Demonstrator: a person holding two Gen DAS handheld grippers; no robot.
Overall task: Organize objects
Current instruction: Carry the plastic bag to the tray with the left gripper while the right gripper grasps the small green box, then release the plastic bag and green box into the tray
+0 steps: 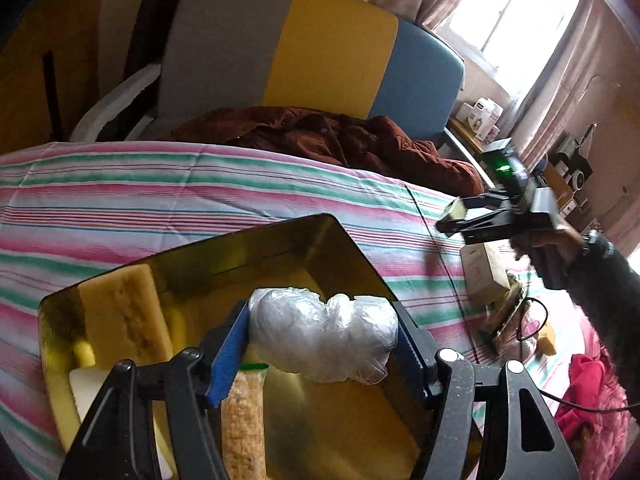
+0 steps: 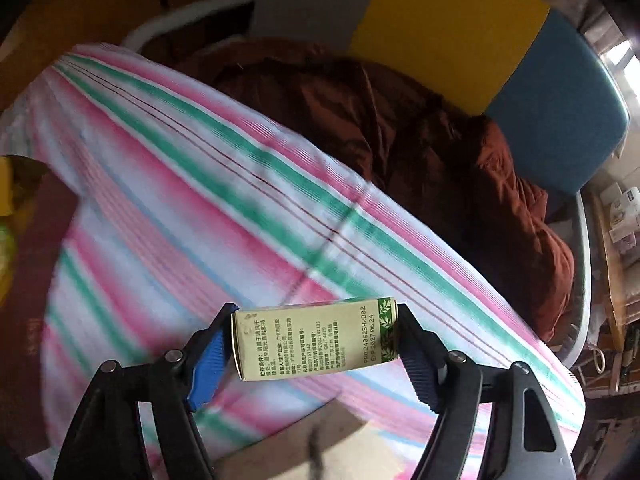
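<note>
My left gripper (image 1: pixel 322 346) is shut on a crumpled clear plastic bag (image 1: pixel 324 338) and holds it above a gold metal tin (image 1: pixel 344 240) on the striped bedcover. The tin holds a yellow sponge (image 1: pixel 124 316), a bag of grains (image 1: pixel 244 424) and a white block (image 1: pixel 86 390). My right gripper (image 2: pixel 316 344) is shut on a small pale green carton (image 2: pixel 316 340) with printed text, held above the cover. In the left wrist view the right gripper (image 1: pixel 454 216) is to the right of the tin, carton (image 1: pixel 452 210) between its fingers.
A striped pink, green and white cover (image 1: pixel 160 200) spreads over the surface. A brown garment (image 1: pixel 340 140) lies on a grey, yellow and blue chair (image 1: pixel 320 44) behind. At the right lie a beige box (image 1: pixel 484 272), a cable and pink cloth (image 1: pixel 592 396).
</note>
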